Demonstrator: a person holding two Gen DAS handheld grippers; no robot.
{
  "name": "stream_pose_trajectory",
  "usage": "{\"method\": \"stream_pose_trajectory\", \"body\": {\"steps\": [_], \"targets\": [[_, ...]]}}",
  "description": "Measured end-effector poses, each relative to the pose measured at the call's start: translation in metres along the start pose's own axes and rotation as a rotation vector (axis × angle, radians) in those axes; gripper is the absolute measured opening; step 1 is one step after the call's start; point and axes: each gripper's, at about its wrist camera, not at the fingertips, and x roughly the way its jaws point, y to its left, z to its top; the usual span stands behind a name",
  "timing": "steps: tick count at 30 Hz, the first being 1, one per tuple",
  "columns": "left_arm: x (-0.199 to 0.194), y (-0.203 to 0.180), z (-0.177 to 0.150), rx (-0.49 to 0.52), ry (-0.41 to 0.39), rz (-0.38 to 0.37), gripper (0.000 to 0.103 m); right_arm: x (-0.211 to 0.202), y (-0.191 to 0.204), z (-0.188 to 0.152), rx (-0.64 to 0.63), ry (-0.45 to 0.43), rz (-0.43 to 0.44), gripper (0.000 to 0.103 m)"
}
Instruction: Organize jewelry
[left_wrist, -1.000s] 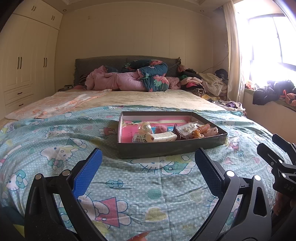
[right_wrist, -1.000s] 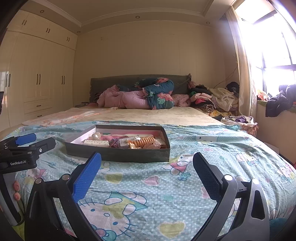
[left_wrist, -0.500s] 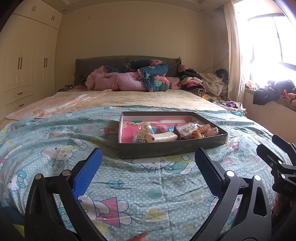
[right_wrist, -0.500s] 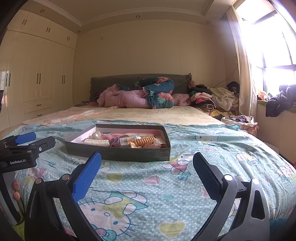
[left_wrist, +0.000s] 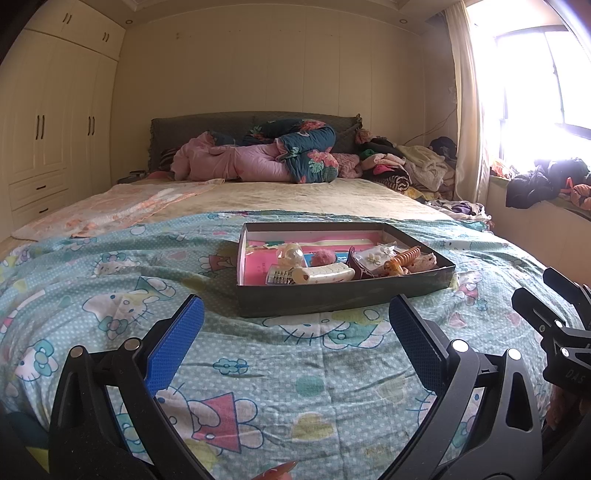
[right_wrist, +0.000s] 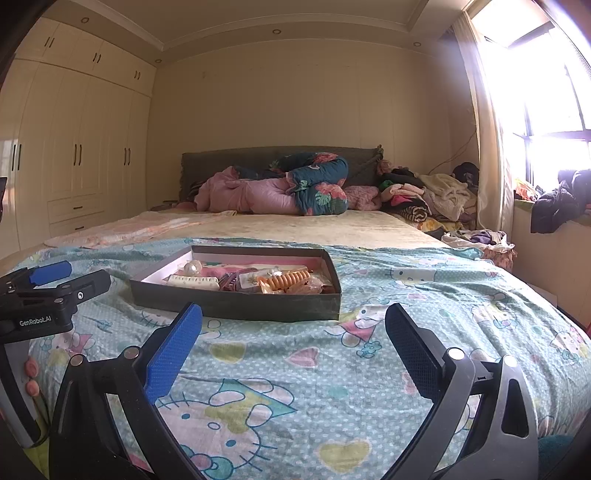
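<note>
A shallow dark box (left_wrist: 325, 300) with a pink lining lies on the bed, also in the right wrist view (right_wrist: 236, 307). In it lie an orange coil hair tie (left_wrist: 403, 258), a cream hair clip (left_wrist: 325, 274), a pink pompom (left_wrist: 324, 257) and a clear pearl piece (left_wrist: 291, 254). My left gripper (left_wrist: 293, 317) is open and empty, just short of the box's near wall. My right gripper (right_wrist: 293, 321) is open and empty, close in front of the box. Each gripper shows at the edge of the other's view.
The bed carries a teal cartoon-print sheet (left_wrist: 258, 369). Pink and floral quilts (left_wrist: 266, 162) are piled at the headboard, clothes (left_wrist: 406, 166) at the right. A white wardrobe (left_wrist: 48, 140) stands left, a window ledge (left_wrist: 535, 221) with clothes right.
Both views have shifted only slightly. The box and its contents have not moved. Both grippers stay open.
</note>
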Motion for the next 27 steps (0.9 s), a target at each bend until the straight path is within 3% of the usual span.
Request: {"method": "stream_pose_trajectory", "body": {"steps": [27], "targets": [[-0.0003,-0.0005,-0.0001,0.001,-0.001,0.001,0.092,-0.0006,-0.0001,0.0011,-0.005,0.003,-0.004,0.097]]}}
